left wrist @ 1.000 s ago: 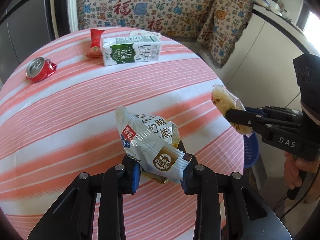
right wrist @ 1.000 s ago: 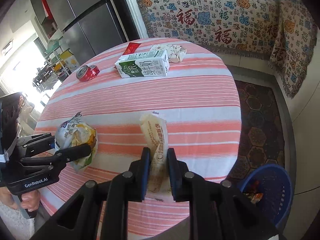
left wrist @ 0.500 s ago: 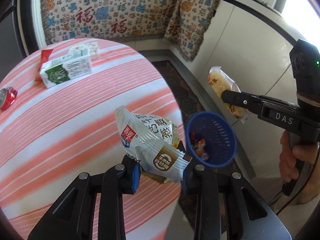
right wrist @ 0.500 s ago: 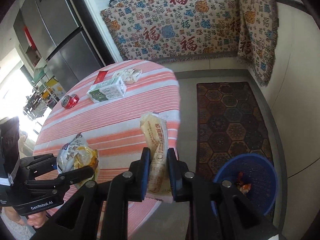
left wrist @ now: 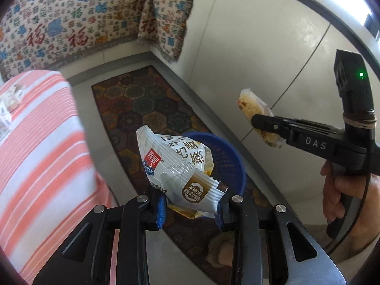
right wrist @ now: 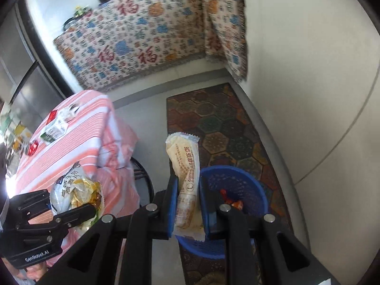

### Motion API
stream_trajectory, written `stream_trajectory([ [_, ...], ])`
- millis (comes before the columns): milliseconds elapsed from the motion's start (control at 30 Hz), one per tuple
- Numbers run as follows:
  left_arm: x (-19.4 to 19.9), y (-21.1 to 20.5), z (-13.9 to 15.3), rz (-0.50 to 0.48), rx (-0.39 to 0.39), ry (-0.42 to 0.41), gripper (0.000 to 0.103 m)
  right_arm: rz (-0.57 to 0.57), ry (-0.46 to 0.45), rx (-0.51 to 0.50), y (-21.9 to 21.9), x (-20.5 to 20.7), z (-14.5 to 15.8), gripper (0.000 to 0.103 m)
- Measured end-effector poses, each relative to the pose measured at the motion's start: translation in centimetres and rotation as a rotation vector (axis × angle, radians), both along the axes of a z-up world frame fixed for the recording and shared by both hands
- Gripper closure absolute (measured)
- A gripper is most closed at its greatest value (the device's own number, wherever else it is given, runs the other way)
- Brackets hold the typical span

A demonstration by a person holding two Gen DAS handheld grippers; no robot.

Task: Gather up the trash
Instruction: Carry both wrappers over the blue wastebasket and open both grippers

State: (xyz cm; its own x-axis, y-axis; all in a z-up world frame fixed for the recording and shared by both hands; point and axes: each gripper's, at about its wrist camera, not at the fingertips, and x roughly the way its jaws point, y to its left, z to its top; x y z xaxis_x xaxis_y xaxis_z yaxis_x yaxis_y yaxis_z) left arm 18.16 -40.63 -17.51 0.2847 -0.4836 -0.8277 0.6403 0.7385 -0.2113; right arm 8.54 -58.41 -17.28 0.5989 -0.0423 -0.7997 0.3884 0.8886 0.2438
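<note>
your left gripper (left wrist: pixel 191 210) is clamped on a crumpled silver snack bag (left wrist: pixel 177 168), which stands up out of the jaws. your right gripper (right wrist: pixel 188 206) is closed on a long pale wrapper (right wrist: pixel 186 180), held upright between the blue pads (right wrist: pixel 173 204).

both items hang over the floor beside the surface (right wrist: pixel 68 147), not over it. the blue basket (right wrist: pixel 247 190) sits on the patterned floor mat (right wrist: pixel 223 128), below and just beyond both grippers; in the left wrist view the silver snack bag covers part of its rim. red and orange scraps (right wrist: pixel 231 200) lie inside it.

around you:
- the striped cloth of the surface drapes down at the left, near the basket.
- a green and white carton (right wrist: pixel 53 130), a red packet (right wrist: pixel 52 116), a pale wrapper piece (right wrist: pixel 70 110) and a crushed red can (right wrist: pixel 32 148) lie on the surface, well apart from the grippers.
- a white cabinet front (left wrist: pixel 261 59) stands close behind the basket.
- a patterned throw (right wrist: pixel 142 38) hangs over the counter beyond the mat.

nothing lies between the grippers and the basket opening.
</note>
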Motion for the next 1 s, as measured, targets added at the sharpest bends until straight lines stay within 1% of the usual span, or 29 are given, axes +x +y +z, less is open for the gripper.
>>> stream_trajectory([
  [100,0.1,-2.0,-1.1,-0.016,0.009,0.007,0.072,-0.044,0.013,0.071,-2.1,-0.6,-2.2,0.085],
  [233,0.4,-4.0,-2.5,-0.023,0.02,0.024,0.072,-0.067,0.037,0.073,-3.8,-1.0,-3.6,0.085],
  [400,0.8,-6.0,-3.8,-0.045,0.052,0.03,0.071,-0.088,0.045,0.096,-5.3,-1.5,-4.7,0.085],
  [467,0.4,-6.2,-4.1,-0.055,0.063,0.03,0.071,-0.097,0.05,0.105,-5.7,-1.6,-5.1,0.085],
  [700,0.2,-7.7,-5.4,-0.082,0.086,0.026,0.071,-0.116,0.062,0.105,-6.6,-1.8,-5.7,0.084],
  [800,0.2,-8.2,-6.1,-0.096,0.093,0.009,0.065,-0.123,0.057,0.117,-6.9,-1.7,-6.0,0.082],
  [833,0.3,-8.4,-6.4,-0.1,0.088,0.005,0.054,-0.127,0.056,0.124,-7.1,-1.7,-6.2,0.078],
  [867,0.5,-8.6,-6.7,-0.098,0.082,-0.001,0.04,-0.128,0.054,0.135,-7.2,-1.7,-6.4,0.069],
  [900,0.7,-8.6,-6.8,-0.088,0.076,-0.008,0.035,-0.135,0.045,0.143,-7.4,-1.7,-6.5,0.047],
  [933,0.8,-8.5,-6.9,-0.077,0.068,-0.015,0.029,-0.148,0.036,0.144,-7.5,-1.8,-6.4,0.037],
  [1000,1.2,-8.1,-6.7,-0.045,0.053,-0.016,0.028,-0.158,0.029,0.147,-7.7,-1.9,-6.3,0.037],
])
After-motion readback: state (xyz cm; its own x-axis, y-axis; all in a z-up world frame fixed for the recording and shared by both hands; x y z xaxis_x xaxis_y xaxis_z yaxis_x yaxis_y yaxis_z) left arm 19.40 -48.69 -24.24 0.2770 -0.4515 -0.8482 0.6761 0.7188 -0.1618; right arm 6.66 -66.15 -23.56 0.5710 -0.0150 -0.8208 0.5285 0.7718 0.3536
